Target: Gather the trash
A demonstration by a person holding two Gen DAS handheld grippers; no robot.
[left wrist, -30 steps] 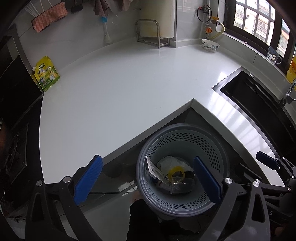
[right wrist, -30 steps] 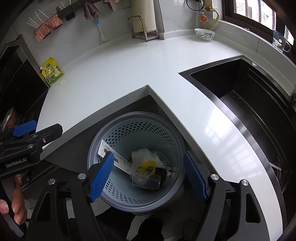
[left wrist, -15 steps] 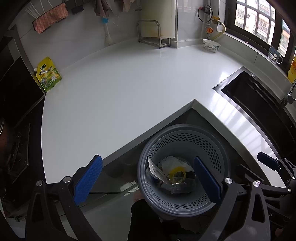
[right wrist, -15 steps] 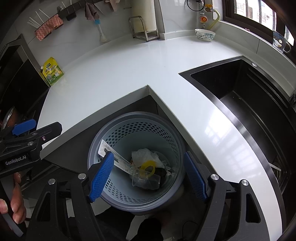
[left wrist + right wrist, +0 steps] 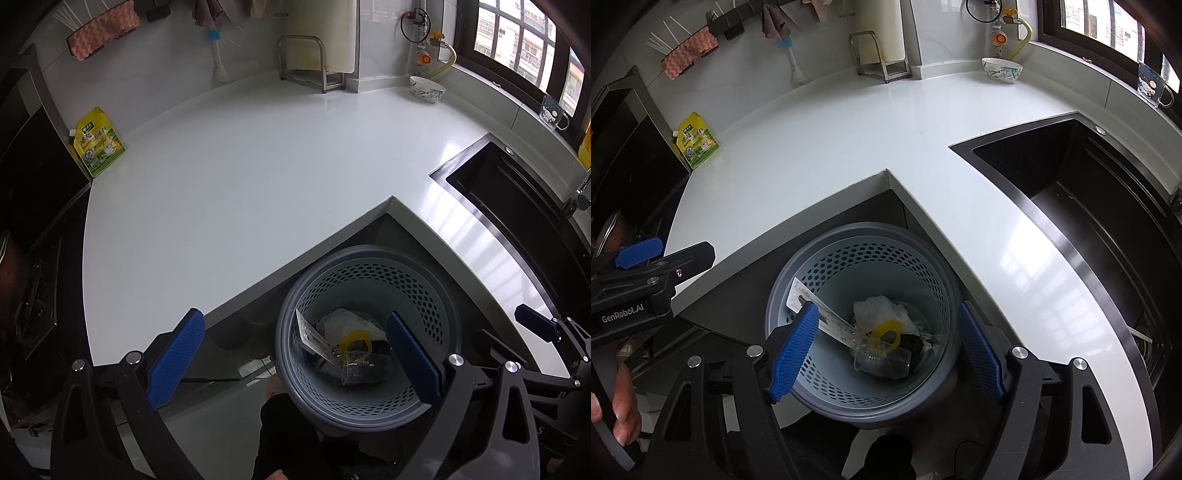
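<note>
Trash (image 5: pixel 882 339) in basket (image 5: pixel 798 384) — both grippers empty.

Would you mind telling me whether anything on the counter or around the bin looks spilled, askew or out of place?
Nothing stands out. The trash sits inside the grey bin, which stands upright below the white counter. No spill shows on the counter; a yellow pouch leans at its left end, and a bowl stands near the window.

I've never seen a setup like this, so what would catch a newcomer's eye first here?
Probably the perforated grey wastebasket tucked into the counter's inner corner, holding a crumpled tissue, a yellow ring and a clear plastic cup. Blue-padded fingers frame it, spread wide and empty. Right of it gapes a black sink.
</note>
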